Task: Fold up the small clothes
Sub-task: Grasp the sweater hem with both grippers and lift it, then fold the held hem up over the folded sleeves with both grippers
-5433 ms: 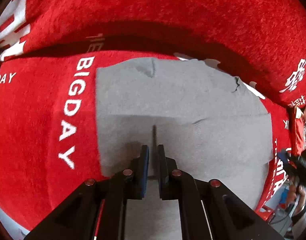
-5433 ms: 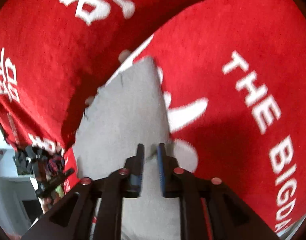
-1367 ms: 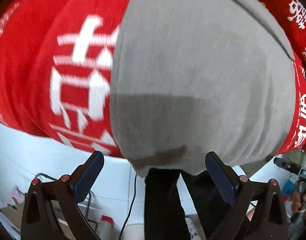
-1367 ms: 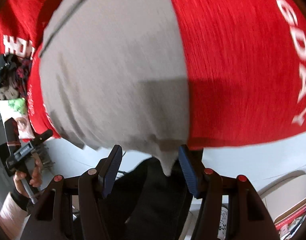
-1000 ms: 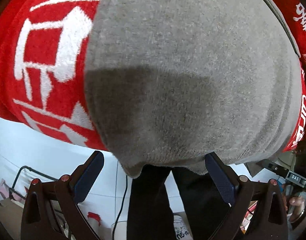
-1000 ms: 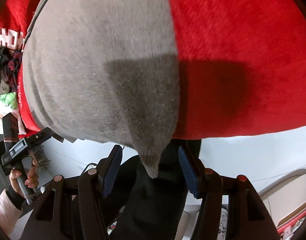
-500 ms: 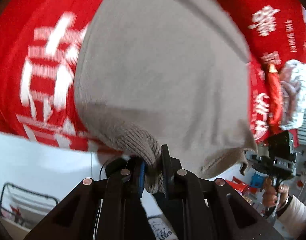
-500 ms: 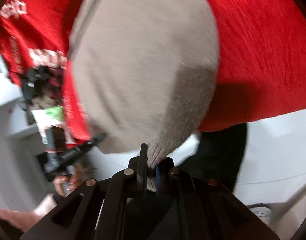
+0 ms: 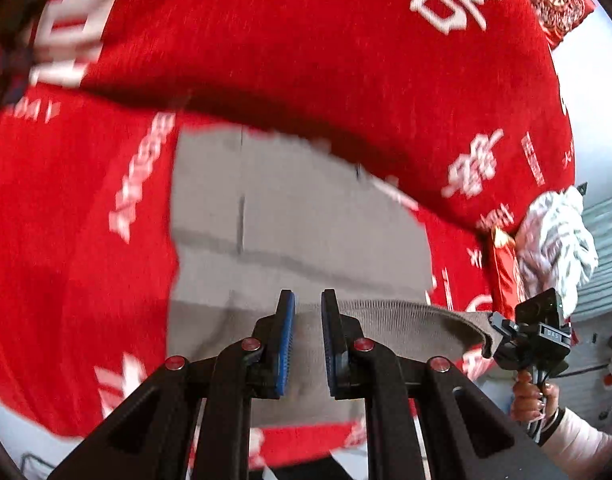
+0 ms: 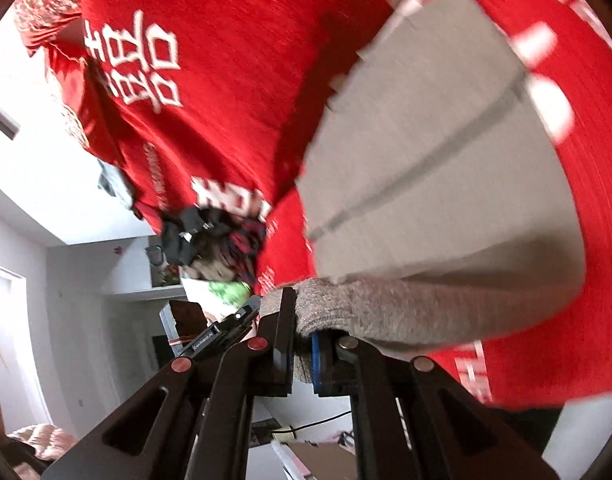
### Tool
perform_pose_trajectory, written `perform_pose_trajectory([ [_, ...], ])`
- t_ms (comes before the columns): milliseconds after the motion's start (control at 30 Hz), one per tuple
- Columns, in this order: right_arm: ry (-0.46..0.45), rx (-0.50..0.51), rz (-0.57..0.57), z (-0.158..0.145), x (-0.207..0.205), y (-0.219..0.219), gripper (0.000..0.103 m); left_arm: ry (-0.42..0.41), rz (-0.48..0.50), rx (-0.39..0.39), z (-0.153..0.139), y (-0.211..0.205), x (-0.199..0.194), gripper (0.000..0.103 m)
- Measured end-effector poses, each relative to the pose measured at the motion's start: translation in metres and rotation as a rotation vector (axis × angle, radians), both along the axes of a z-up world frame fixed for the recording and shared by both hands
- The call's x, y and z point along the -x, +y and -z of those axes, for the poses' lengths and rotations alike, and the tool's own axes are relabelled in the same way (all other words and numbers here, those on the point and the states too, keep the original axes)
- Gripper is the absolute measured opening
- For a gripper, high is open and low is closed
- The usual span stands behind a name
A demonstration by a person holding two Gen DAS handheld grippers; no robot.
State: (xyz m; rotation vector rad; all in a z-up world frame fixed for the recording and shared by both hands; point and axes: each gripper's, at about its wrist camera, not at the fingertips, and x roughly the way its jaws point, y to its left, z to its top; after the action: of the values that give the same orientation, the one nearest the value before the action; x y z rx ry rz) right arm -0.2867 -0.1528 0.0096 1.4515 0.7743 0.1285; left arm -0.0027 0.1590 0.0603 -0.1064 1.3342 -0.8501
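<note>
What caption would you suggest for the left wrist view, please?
Left tool shut on the grey garment's ribbed hem, lifted above the red blanket.

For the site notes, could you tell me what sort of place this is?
Probably a home bedroom: a red blanket spread like bedding, a grey garment on it, white walls and a clothes heap.

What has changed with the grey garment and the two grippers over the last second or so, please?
Both grippers, open a second ago, have closed on the near ribbed hem of the grey garment: the left gripper at one corner, the right gripper at the other. They have lifted the hem off the edge. The red blanket underneath stays put.
</note>
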Motion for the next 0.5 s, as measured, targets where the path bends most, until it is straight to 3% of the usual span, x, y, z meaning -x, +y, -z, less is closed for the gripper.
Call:
perform_pose_trajectory([
  [133, -0.007, 0.034, 0.003, -0.004, -0.044, -0.037, 0.006, -0.057, -0.028, -0.054, 0.005, -0.037, -0.042, 0.015],
  [267, 0.085, 0.046, -0.013, 0.019, -0.077, -0.072, 0.006, -0.113, 0.022, -0.252, 0.032, -0.065, -0.05, 0.016],
  [300, 0.115, 0.04, -0.015, 0.029, -0.078, -0.077, 0.006, -0.097, 0.041, -0.295, 0.043, -0.071, -0.048, 0.023],
  [333, 0.149, 0.031, -0.017, 0.039, -0.078, -0.081, 0.006, -0.084, 0.055, -0.321, 0.052, -0.073, -0.044, 0.046],
  [400, 0.213, 0.004, -0.01, 0.061, -0.075, -0.089, 0.006, -0.096, 0.079, -0.376, 0.069, -0.076, -0.03, 0.07],
  [500, 0.258, -0.035, -0.006, 0.081, -0.066, -0.091, 0.007, -0.071, 0.161, -0.428, 0.09, -0.083, -0.015, 0.07],
])
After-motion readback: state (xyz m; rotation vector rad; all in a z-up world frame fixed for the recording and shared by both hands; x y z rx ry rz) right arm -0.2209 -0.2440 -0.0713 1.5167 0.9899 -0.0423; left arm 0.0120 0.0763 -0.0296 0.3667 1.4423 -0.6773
